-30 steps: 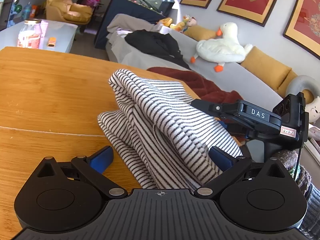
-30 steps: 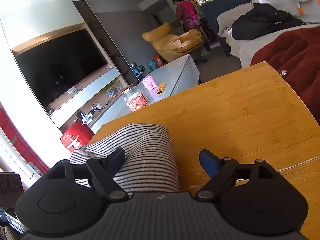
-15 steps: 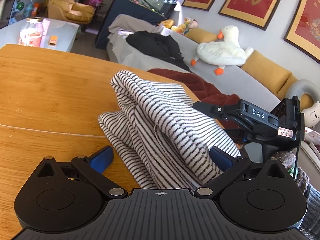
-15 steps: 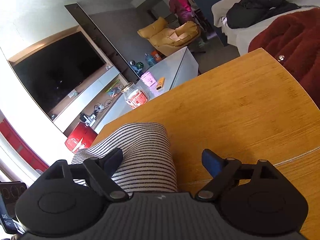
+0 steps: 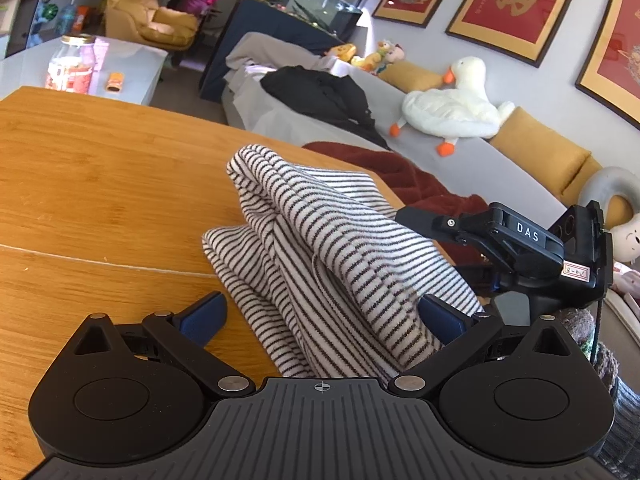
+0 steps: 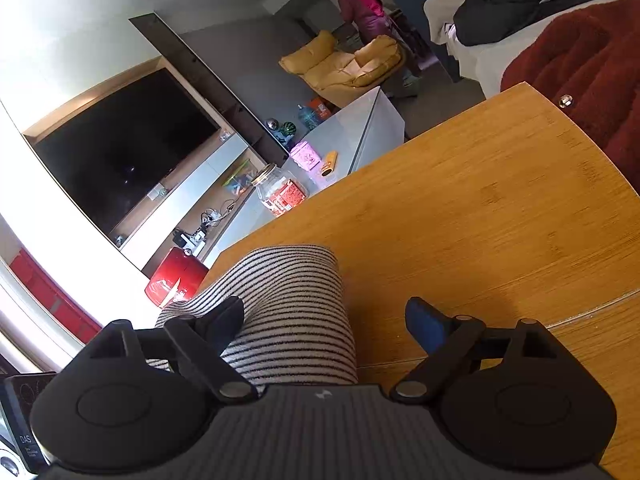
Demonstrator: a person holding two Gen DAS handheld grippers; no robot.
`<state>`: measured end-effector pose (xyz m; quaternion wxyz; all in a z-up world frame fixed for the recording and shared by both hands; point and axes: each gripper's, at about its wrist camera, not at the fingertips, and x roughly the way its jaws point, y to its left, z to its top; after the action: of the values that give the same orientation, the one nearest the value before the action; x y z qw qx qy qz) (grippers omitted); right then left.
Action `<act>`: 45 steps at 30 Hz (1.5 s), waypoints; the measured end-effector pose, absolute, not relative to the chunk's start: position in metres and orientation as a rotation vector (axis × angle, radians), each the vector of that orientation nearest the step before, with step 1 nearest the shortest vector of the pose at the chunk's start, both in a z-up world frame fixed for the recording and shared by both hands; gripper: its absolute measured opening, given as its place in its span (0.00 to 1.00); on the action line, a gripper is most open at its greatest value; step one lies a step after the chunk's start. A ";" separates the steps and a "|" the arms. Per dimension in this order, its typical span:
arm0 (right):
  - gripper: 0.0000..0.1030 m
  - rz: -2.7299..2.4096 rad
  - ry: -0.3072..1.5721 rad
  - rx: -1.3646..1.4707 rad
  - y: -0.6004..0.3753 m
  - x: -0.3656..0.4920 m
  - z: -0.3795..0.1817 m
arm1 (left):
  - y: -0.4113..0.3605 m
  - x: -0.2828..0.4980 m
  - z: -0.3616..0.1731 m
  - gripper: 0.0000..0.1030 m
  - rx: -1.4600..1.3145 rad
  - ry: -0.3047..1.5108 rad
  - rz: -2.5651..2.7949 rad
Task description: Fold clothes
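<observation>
A black-and-white striped garment [image 5: 328,248] lies bunched in folds on the wooden table [image 5: 100,184]. My left gripper [image 5: 320,316] is open, its blue fingers either side of the garment's near end. The right gripper's body [image 5: 520,244] shows at the garment's right side. In the right wrist view my right gripper [image 6: 324,320] is open, with a folded end of the striped garment [image 6: 288,304] lying between its fingers, close to the left one, on the table [image 6: 480,208].
The table's far edge meets a grey sofa [image 5: 460,168] with a dark red blanket [image 5: 408,172]. A grey coffee table [image 5: 120,64] with a jar [image 5: 72,64] stands beyond the table. A person [image 6: 360,4] stands far off.
Both grippers stay open over the garment. The right wrist view has tilted a little; the garment lies as before.
</observation>
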<state>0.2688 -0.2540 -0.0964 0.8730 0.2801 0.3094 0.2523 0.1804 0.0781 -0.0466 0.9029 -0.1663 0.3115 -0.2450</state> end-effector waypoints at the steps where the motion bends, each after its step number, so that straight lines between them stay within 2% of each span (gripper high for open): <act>1: 0.86 0.529 0.646 0.586 -0.254 0.269 -0.097 | 0.078 0.180 -0.047 1.00 -0.347 0.643 -0.500; 28: 0.90 0.439 0.628 0.562 -0.248 0.260 -0.094 | 0.083 0.185 -0.049 1.00 -0.385 0.644 -0.526; 39: 0.91 0.547 0.756 0.442 -0.239 0.217 -0.078 | 0.085 0.194 -0.041 1.00 -0.360 0.715 -0.551; 42: 0.88 0.560 0.763 0.364 -0.216 0.199 -0.077 | 0.091 0.202 -0.038 1.00 -0.376 0.759 -0.560; 45: 0.70 0.559 0.692 0.256 -0.190 0.190 -0.057 | 0.100 0.210 -0.036 0.97 -0.368 0.777 -0.538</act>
<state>0.1905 -0.1899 -0.0568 0.8947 0.1234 0.3338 0.2698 0.2102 0.0998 -0.0357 0.8742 -0.1762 0.3720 -0.2577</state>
